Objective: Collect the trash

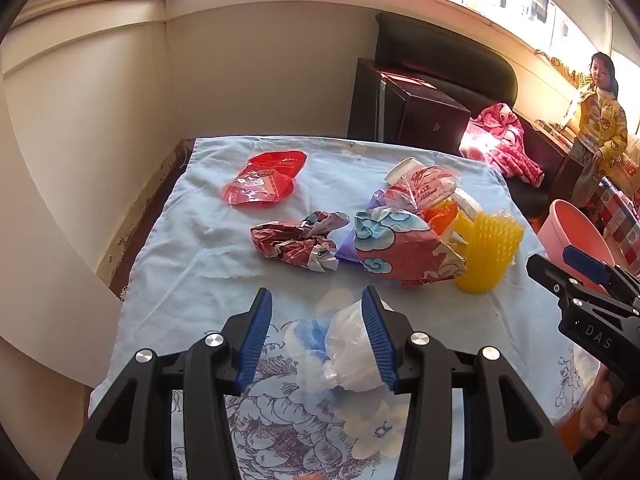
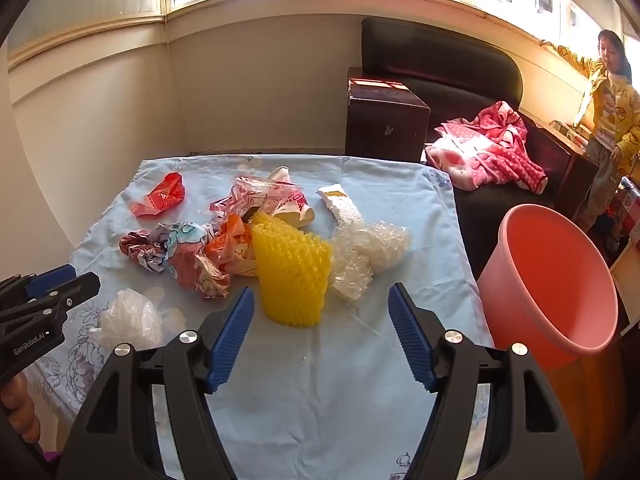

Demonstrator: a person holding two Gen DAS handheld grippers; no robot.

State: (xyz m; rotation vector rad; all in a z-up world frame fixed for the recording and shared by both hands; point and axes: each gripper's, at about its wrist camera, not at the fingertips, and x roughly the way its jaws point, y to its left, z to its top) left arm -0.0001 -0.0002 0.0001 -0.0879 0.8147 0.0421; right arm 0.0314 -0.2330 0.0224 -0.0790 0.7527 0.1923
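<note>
Thin white plastic bag (image 1: 354, 350) between fingers of left hand-held gripper (image 1: 318, 336), jaws spread, nothing gripped. Right hand-held gripper (image 2: 320, 334) released, just short of yellow foam net (image 2: 292, 276). Pink bucket (image 2: 560, 280) right of net. Risk: slippery bag escapes pinch; bunched cloth (image 2: 340, 400) snags.

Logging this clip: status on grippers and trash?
Left hand-held gripper open around white plastic bag. Right hand-held gripper open, facing yellow foam net. Pink bin unobstructed.
</note>
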